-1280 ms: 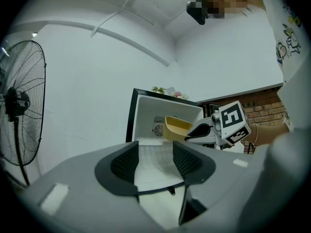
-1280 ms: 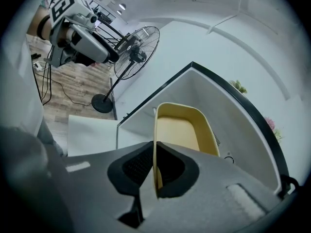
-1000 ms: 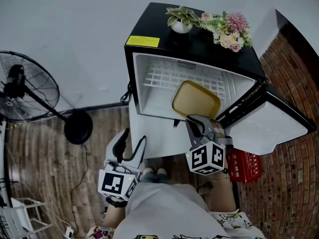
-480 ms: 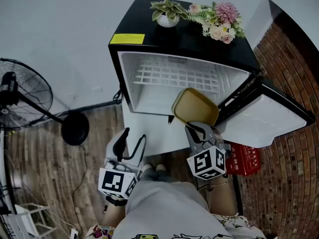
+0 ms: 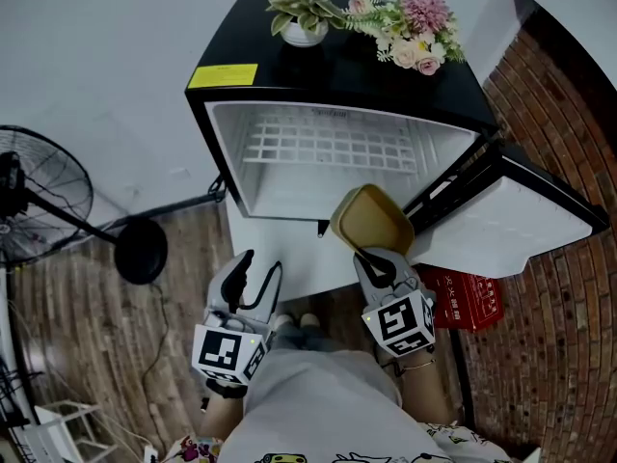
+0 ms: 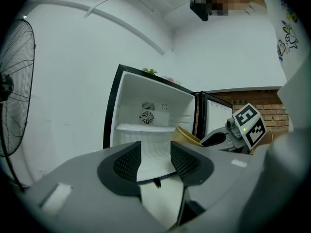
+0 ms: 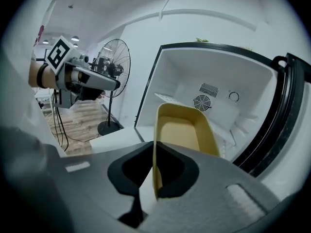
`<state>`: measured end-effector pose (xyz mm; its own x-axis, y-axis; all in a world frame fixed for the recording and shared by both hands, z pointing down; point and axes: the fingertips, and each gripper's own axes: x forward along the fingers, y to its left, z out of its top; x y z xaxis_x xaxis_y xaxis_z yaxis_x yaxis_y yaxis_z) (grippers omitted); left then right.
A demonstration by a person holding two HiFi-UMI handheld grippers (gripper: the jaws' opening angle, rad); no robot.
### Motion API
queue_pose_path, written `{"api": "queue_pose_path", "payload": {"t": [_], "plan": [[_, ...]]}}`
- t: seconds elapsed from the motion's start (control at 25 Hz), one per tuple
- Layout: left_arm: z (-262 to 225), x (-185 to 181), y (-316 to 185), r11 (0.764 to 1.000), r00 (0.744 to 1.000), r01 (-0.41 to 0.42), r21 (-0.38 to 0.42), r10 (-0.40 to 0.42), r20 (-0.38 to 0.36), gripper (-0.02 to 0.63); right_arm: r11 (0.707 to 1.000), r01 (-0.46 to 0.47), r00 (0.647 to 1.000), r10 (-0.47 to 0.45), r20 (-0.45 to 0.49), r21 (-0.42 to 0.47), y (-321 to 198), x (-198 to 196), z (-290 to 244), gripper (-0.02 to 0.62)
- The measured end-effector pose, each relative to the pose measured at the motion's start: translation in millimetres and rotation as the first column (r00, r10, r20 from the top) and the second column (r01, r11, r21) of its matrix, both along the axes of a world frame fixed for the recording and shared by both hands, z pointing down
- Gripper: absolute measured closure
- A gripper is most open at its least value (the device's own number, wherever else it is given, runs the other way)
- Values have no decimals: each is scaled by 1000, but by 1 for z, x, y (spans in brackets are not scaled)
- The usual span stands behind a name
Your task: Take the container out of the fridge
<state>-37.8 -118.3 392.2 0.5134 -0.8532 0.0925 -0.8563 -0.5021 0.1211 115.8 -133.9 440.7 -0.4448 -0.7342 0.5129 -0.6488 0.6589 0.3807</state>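
Observation:
A black mini fridge [image 5: 337,75] stands open with its door [image 5: 511,222] swung to the right. The tan container [image 5: 371,220] hangs tilted in front of the fridge's white opening, outside the cavity. My right gripper [image 5: 372,258] is shut on the container's near rim; in the right gripper view the jaws [image 7: 154,166] pinch that rim and the container [image 7: 182,132] stands on edge. My left gripper [image 5: 258,272] is lower left of the fridge, open and empty. Its jaws [image 6: 155,159] have just been closing a little, with nothing between them.
A potted plant [image 5: 301,17] and a flower bunch [image 5: 410,32] sit on the fridge top. A standing fan [image 5: 39,201] with a round base [image 5: 140,252] is at the left. A red box [image 5: 468,302] lies under the door, beside a brick wall.
The right gripper has drawn the container out of the fridge toward me and lower, rolling it more on edge. The left gripper has barely shifted in the view.

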Motion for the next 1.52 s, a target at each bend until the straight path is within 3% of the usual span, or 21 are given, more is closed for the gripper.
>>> {"api": "queue_pose_path", "payload": {"t": [0.32, 0.64, 1.04, 1.52], "plan": [[7, 9, -7, 999, 1000, -23, -26, 23, -5, 461, 997, -39, 977, 52, 209, -63, 3, 6, 4, 581], [18, 14, -17, 999, 999, -37, -35, 37, -4, 497, 992, -58, 941, 90, 325, -108, -2, 12, 8, 581], [20, 15, -26, 999, 999, -32, -42, 33, 2, 556, 993, -68, 892, 104, 439, -96, -11, 11, -2, 581], [27, 10, -27, 999, 1000, -8, -46, 8, -5, 603, 995, -63, 873, 92, 479, -76, -15, 6, -9, 581]]}}
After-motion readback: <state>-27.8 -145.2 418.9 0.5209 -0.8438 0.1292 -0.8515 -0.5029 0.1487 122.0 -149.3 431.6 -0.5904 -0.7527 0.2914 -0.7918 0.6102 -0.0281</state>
